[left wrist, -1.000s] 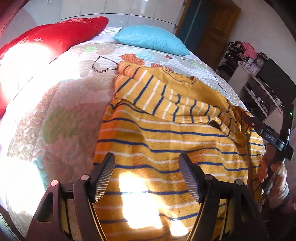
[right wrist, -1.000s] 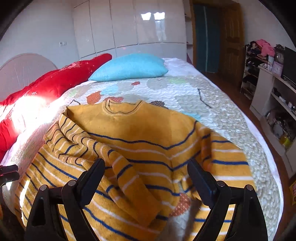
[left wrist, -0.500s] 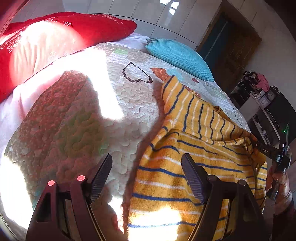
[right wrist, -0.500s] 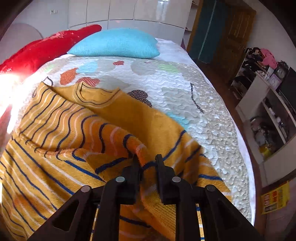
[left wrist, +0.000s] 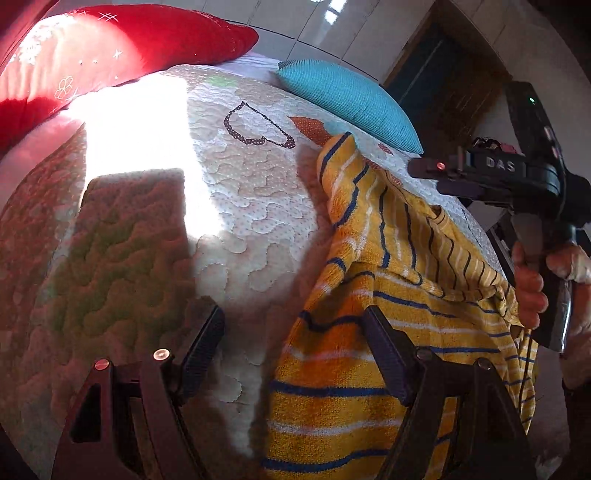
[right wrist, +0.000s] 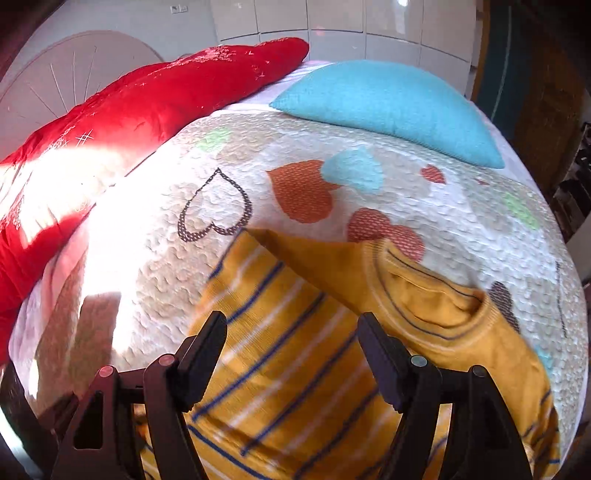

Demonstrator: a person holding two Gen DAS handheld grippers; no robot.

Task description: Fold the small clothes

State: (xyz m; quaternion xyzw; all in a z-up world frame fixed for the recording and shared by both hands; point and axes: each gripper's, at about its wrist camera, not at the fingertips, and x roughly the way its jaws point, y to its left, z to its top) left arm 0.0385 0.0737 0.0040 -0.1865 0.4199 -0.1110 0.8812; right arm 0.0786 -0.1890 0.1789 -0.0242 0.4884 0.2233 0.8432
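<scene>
Sunlit and quilted in white with coloured hearts, the bed (right wrist: pixel 369 155) fills both views. On it a mustard-yellow knitted sweater with blue and white stripes (right wrist: pixel 295 350) is spread, occupying the lower centre and lower right of the right wrist frame, its ribbed neckline seen at the right and a striped sleeve laid across the body. In the left wrist frame the same sweater (left wrist: pixel 369 332) is seen in the lower right, its left edge running up toward the frame's centre.

The right hand-held gripper (right wrist: pixel 291 350) is seen above the striped sleeve with its jaws parted; they have just been opening, and no cloth is pinched between the pads. The left hand-held gripper (left wrist: pixel 295 343) is likewise released, one finger over bare quilt, the other over the sweater's edge, nothing being clamped. At the right edge of the left wrist frame the black body of the right tool is gripped by a person's hand (left wrist: pixel 535 280).

A turquoise textured pillow (right wrist: pixel 391 107) and a long red satin cushion (right wrist: pixel 147 107) are placed at the top of the bed, before glossy white wardrobe doors (right wrist: pixel 332 22).
</scene>
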